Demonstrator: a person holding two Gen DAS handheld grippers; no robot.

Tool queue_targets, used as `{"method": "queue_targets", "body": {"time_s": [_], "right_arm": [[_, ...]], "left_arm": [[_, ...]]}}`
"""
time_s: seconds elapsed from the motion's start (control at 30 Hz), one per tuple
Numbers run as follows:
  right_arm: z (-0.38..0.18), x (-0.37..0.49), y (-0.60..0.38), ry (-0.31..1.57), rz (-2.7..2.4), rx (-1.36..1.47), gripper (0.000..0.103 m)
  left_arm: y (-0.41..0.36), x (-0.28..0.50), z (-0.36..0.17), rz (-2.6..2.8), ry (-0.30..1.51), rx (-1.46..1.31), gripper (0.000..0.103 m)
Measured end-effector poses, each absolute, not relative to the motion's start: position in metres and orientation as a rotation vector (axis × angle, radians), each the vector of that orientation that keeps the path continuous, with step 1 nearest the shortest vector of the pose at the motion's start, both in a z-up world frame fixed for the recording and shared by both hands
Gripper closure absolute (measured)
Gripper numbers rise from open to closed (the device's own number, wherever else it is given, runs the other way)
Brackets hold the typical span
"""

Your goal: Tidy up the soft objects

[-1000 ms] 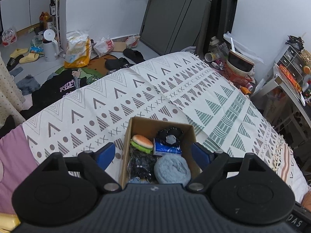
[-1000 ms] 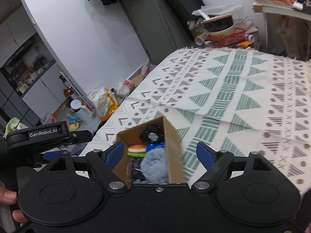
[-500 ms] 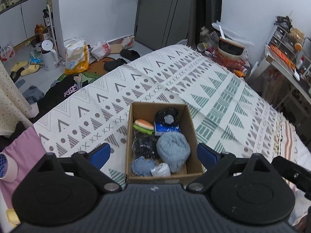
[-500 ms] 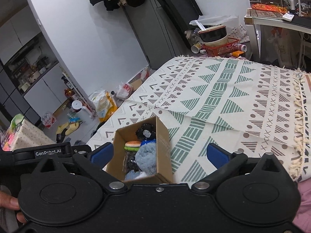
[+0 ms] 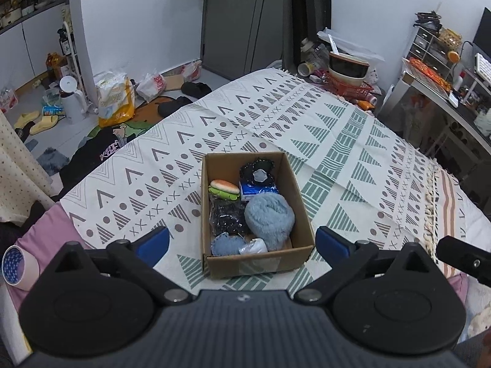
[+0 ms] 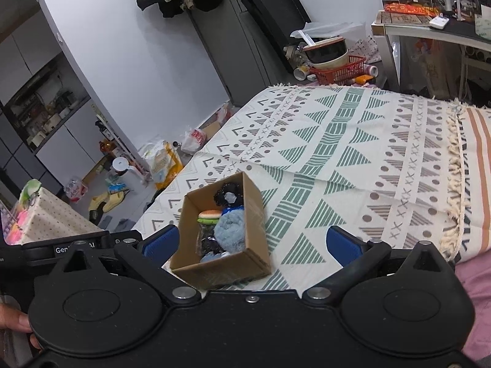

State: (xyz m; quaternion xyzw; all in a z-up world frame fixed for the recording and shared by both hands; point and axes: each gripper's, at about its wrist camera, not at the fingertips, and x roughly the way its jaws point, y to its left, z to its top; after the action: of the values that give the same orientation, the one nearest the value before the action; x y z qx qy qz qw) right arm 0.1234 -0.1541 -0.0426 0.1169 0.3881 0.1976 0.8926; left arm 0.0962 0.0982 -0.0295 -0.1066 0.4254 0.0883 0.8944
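Left wrist view: left gripper [image 5: 242,242] with jaws spread wide, nothing between the blue pads [image 5: 153,241], hanging above the near end of the cardboard box [image 5: 256,264]. Same on the right wrist view: right gripper [image 6: 251,242] with jaws spread and empty, held back from the box [image 6: 225,269] and looking down into it from its right side.

Inside the box, nearest the jaws: a small blue knitted piece [image 5: 226,243] and a pale crumpled wad [image 5: 254,246] against the near wall. Behind them a dark netted bundle [image 5: 226,219] and a fluffy blue roll [image 5: 270,217], the largest thing, pressed to the right wall. Further back a toy burger [image 5: 224,189], a blue packet [image 5: 256,190] and a black frilled ring [image 5: 257,172] at the far end. Everything packed touching, none sticking above the rim as far as can be told.

Beyond that, the patterned bedspread [image 5: 337,141] carrying the box, with a roll of tape [image 5: 17,263] at the left edge of the bed.

Likely all light and yielding: fluffy roll apt to squash and spring back, so best pinched across its middle, well inside the pile. Netted bundle liable to snag or trail; better gripped at its bunched centre. Burger probably foam, easiest taken across the bun. Box itself thin card, light, prone to slide on the soft bed under any sideways push.
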Motion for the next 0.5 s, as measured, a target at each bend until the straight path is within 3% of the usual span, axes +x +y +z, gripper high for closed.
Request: {"method": "queue_targets", "body": {"time_s": [0.5], "right_arm": [[-0.034,0.092,-0.160,0.816,0.364,0.229,0.000]], "left_arm": [[0.094,0.067,-0.011,0.166,0.858,-0.166,0.002]]}}
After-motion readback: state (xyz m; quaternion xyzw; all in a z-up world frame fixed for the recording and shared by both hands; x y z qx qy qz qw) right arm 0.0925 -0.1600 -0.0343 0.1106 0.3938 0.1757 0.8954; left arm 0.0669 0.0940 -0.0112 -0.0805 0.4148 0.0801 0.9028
